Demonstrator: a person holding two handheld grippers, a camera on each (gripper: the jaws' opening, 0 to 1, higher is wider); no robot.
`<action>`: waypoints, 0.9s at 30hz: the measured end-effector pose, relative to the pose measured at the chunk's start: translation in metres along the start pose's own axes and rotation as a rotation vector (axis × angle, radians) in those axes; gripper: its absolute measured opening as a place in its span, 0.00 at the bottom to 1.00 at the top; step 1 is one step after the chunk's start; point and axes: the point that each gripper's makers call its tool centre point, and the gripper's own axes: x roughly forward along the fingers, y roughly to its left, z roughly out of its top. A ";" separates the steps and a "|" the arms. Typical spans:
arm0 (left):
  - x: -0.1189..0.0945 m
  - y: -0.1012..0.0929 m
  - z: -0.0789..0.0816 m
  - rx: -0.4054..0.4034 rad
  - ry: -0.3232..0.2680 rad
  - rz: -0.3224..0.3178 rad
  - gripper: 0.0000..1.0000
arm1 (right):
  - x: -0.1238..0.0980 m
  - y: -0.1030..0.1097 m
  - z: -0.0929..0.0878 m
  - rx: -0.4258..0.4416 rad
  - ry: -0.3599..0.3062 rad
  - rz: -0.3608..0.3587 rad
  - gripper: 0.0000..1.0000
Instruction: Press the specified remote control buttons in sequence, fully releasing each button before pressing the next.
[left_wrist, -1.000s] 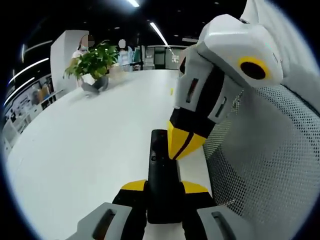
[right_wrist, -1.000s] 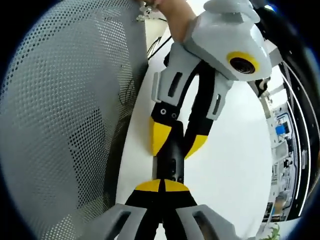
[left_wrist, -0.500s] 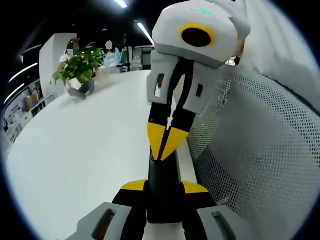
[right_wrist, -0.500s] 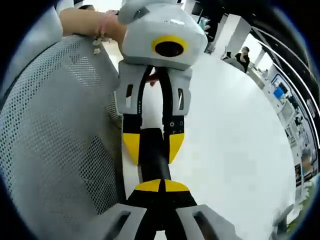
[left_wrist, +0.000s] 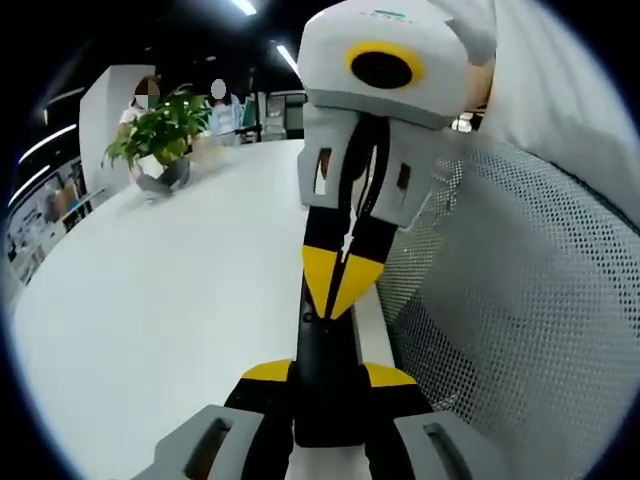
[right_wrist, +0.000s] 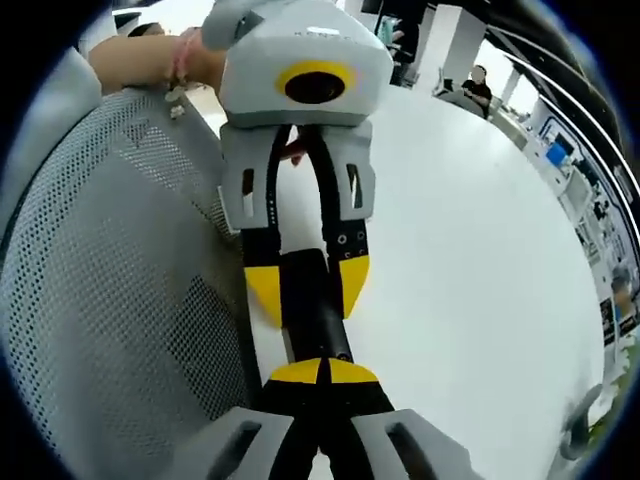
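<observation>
Now the left gripper (left_wrist: 330, 385) is clamping the near end of the black remote control (left_wrist: 325, 370) between its yellow-tipped fingers, holding it out over the edge of the white tabletop (left_wrist: 170, 300). In the right gripper view the same left gripper (right_wrist: 305, 300) is facing the camera, its fingers spread just to the width of the remote control (right_wrist: 312, 310) and closed on its sides.

The right gripper (right_wrist: 322, 372) has its fingers brought together into one point, with nothing between them. In the left gripper view that point (left_wrist: 340, 290) is resting on the upper face of the remote, which was not so a second ago, when it hung off to the right side. Over the last half second it has barely shifted, lying a touch lower along the remote. I judge a button press is under way, or just landing; which button lies under the tip I cannot tell, as the tip is covering it.

A grey mesh chair back (left_wrist: 520, 330) is standing close on the right, and a potted plant (left_wrist: 165, 130) sits far across the tabletop. Next the tip must lift fully clear before another press.
</observation>
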 end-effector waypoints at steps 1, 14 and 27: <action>0.000 0.000 0.000 -0.003 -0.001 0.000 0.24 | 0.000 0.000 0.000 0.003 -0.002 0.001 0.00; -0.001 -0.001 -0.001 0.010 0.008 0.002 0.25 | -0.003 -0.012 0.004 0.175 -0.050 0.089 0.00; 0.000 -0.002 0.001 -0.006 0.003 0.001 0.25 | 0.005 -0.013 0.000 0.152 0.093 0.107 0.00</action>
